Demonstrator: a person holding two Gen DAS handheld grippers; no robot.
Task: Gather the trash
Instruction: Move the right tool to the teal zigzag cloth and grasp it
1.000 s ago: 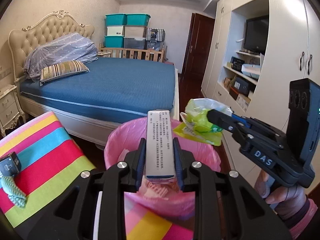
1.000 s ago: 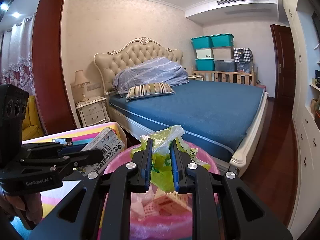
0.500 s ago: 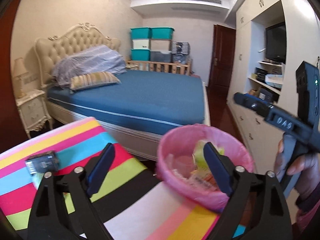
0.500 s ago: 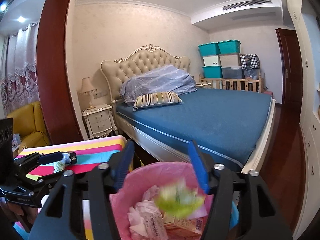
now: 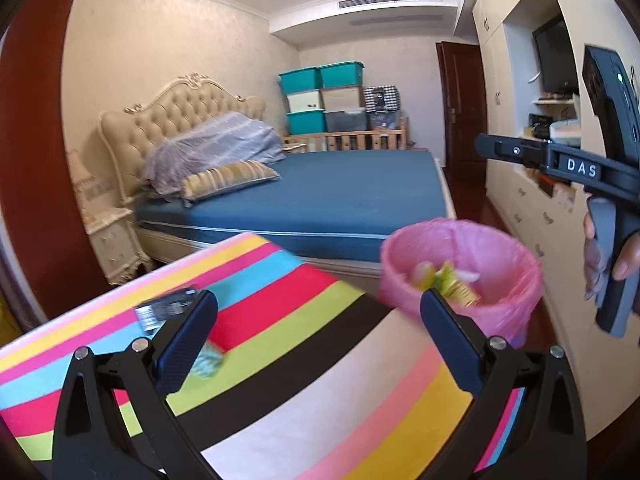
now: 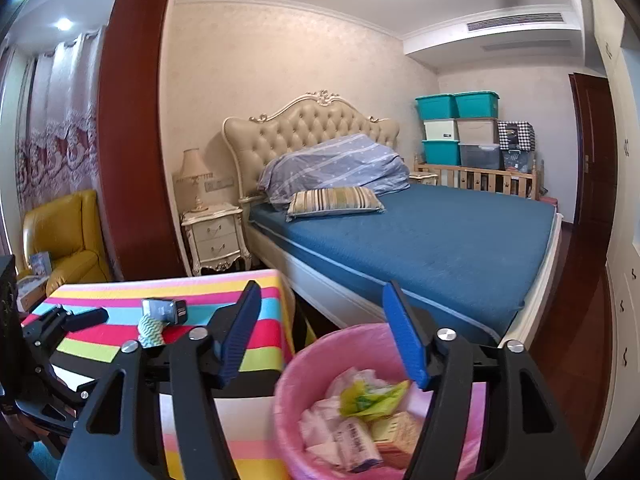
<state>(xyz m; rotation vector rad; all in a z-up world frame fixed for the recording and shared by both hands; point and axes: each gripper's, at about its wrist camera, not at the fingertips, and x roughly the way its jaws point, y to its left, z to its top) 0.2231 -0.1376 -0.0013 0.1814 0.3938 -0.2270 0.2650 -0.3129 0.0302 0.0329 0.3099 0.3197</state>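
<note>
Pink bin [image 6: 304, 408] holds the dropped trash [image 6: 368, 400]. Both claws, left [image 5: 318, 332] and right [image 6: 326, 334], are opening, empty. Next, I think: grab the box [image 6: 164, 310] on the tabletop [image 6: 264, 344].

Your left gripper [image 5: 318, 322] points slightly downward, its jaws opening wide with nothing between them. Your right gripper [image 6: 326, 330] also tips slightly downward, its blue-padded jaws opening, nothing caught between the pads. In the left wrist view, your right hand [image 5: 608, 256] wraps the grey handle of the right gripper at the frame's right edge, fingers curled round the grip, the tool's dark fingers [image 5: 516, 150] reaching leftward.
</note>
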